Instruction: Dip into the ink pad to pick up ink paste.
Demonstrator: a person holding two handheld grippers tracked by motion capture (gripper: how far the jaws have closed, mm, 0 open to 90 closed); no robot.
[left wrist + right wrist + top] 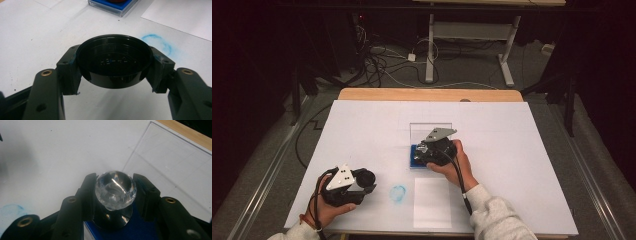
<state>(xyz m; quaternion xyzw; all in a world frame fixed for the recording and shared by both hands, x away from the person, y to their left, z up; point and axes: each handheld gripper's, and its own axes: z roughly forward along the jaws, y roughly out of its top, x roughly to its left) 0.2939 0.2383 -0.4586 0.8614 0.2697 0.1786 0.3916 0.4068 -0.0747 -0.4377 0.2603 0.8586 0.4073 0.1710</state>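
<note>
Two claws are loaded: the left claw [113, 75] pinches a black cap [114, 63] above the table [512, 150], and the right claw [115, 192] squeezes the faceted glass knob [115, 189] over the blue pad [414, 156], whose slick facets may slip free

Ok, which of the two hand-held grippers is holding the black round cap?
The left hand-held gripper: its jaws clamp the black round cap, open side up, near the blue smudge. The right hand-held gripper grips a clear faceted knob over the blue pad.

A: Any legible marking?
B: Raised characters sit inside the black lid [114, 62], between the left gripper's [114, 65] fingers [68, 72].
A: Readable?
B: No, too blurred to make out.
</note>
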